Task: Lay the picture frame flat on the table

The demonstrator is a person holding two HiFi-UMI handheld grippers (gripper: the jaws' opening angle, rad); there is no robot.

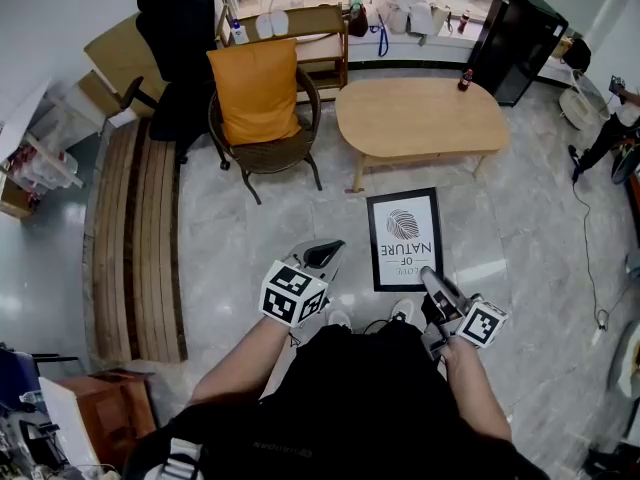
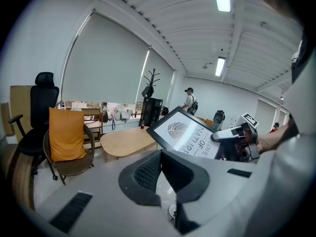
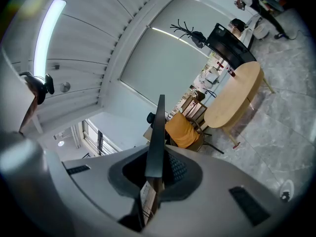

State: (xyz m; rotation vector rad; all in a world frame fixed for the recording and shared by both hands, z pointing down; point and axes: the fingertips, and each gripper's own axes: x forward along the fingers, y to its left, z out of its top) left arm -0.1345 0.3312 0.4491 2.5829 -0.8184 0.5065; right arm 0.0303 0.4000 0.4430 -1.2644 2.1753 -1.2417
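Picture frame (image 1: 404, 238), corner hidden by right gripper (image 1: 430, 276), fingers clamping its edge, left gripper (image 1: 325, 254) fingers closed

Picture frame (image 1: 404, 238): thin black border, white print w/ dark leaf + "LOVE OF NATURE". Not on the table; up in the air just in front of it, tilted, face twd head cam, text upside-down there. Near corner pinched in right gripper (image 1: 428, 274). Table (image 1: 420, 118): pale wood, oval top, slim legs.
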